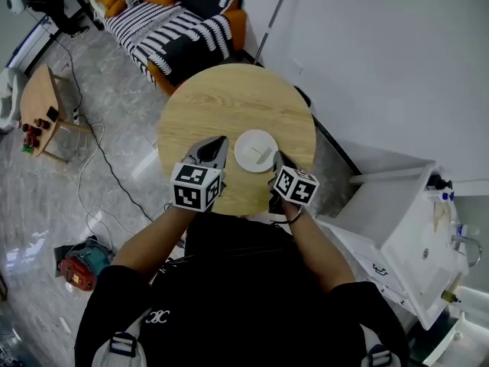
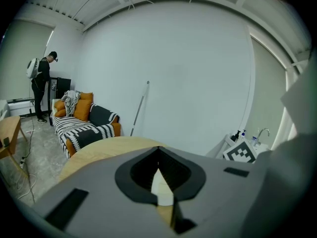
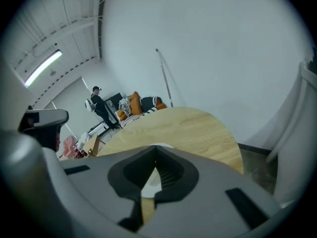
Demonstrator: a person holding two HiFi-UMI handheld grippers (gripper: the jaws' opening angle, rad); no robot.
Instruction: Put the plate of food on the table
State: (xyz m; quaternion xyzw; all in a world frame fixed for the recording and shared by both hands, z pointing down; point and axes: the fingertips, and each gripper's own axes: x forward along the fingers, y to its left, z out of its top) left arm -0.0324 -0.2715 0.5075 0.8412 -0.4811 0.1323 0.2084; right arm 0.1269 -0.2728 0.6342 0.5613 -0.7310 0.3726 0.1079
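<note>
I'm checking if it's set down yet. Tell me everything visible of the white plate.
The white plate is round, shallow, plain, lying flat on the round wooden table near the person's side. Something pale sits at its middle, too small to identify. The left gripper and right gripper flank it closely; contact cannot be told.

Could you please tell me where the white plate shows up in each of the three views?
Head view: the white plate lies at centre, on the round wooden table.
Left gripper view: white plate at low centre, seen through the jaw opening.
Right gripper view: white plate at low centre, through the jaw opening.
Shared landmark: the striped sofa.
</note>
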